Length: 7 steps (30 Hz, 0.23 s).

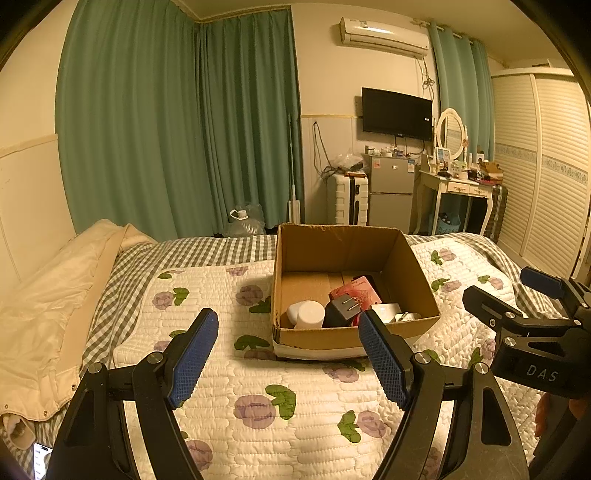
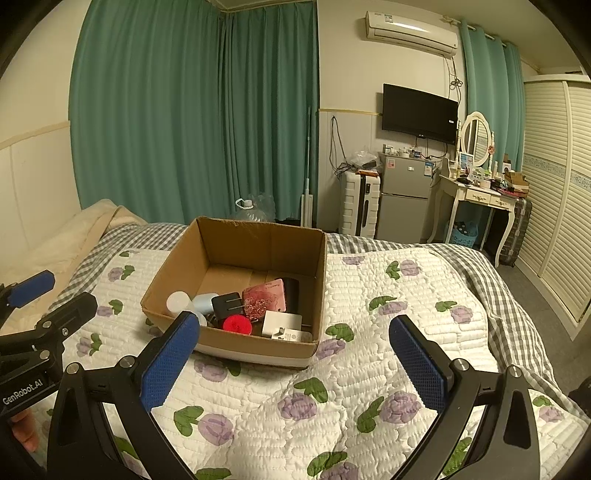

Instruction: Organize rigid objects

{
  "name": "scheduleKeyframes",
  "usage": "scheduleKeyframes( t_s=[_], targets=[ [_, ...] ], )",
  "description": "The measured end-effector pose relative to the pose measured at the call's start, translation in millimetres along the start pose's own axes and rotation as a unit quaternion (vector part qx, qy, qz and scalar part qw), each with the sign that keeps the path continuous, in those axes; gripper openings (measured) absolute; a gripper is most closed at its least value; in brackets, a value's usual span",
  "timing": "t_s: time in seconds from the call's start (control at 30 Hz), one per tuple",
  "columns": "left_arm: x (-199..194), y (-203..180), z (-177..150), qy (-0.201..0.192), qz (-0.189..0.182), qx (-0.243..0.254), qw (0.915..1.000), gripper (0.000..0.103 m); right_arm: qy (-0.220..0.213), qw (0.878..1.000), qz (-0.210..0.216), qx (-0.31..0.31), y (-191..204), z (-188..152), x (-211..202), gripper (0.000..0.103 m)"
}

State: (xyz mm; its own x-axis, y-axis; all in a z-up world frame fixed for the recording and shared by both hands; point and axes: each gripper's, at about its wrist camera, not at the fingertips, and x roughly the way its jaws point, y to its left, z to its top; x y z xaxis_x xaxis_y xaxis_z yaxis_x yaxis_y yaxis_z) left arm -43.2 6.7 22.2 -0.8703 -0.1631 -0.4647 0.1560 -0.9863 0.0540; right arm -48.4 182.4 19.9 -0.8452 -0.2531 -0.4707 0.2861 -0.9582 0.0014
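Nearest, left gripper (image 1: 288, 354) spread wide, blue pads (image 1: 194, 360) well apart, nothing between them, held above the flowered quilt (image 1: 236, 373). Right gripper (image 2: 295, 358) likewise spread wide and holding nothing, also over the quilt (each gripper visible at the edge of the other's view).

Just beyond the fingertips, open cardboard box (image 2: 258, 240) resting on the quilt, a white band along its near bottom edge. Inside the box, gathered toward the near side: white round bottle (image 1: 309, 314) at the left, pale blue container (image 2: 205, 301) beside it, black plug adapter (image 2: 229, 304) with metal prongs in the middle, red round cap (image 2: 237, 325) just in front of the adapter, pink case (image 2: 264, 298) leaning behind, white charger (image 2: 282, 323) at the near right corner. A dark thing behind the pink case, too hidden to name.

Left of the quilt, cream blanket (image 1: 48, 306) bunched over a checked sheet (image 1: 207, 249).

Farther, past the bed: clear water jug (image 2: 247, 208) on the floor, green curtains (image 2: 184, 110), white suitcase (image 2: 360, 203), small grey fridge (image 2: 404, 195), dressing table (image 2: 476, 194) with oval mirror, black television (image 2: 419, 112) on the wall, air conditioner (image 2: 410, 31) highest up.
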Motion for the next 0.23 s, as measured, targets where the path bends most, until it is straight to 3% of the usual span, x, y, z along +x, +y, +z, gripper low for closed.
scheduleKeyframes(
  t_s=[0.23],
  targets=[
    [0.8, 0.6, 0.6, 0.003, 0.001, 0.003, 1.0, 0.081, 0.002, 1.0, -0.002, 0.0, -0.1, -0.4, 0.6, 0.103]
  ],
)
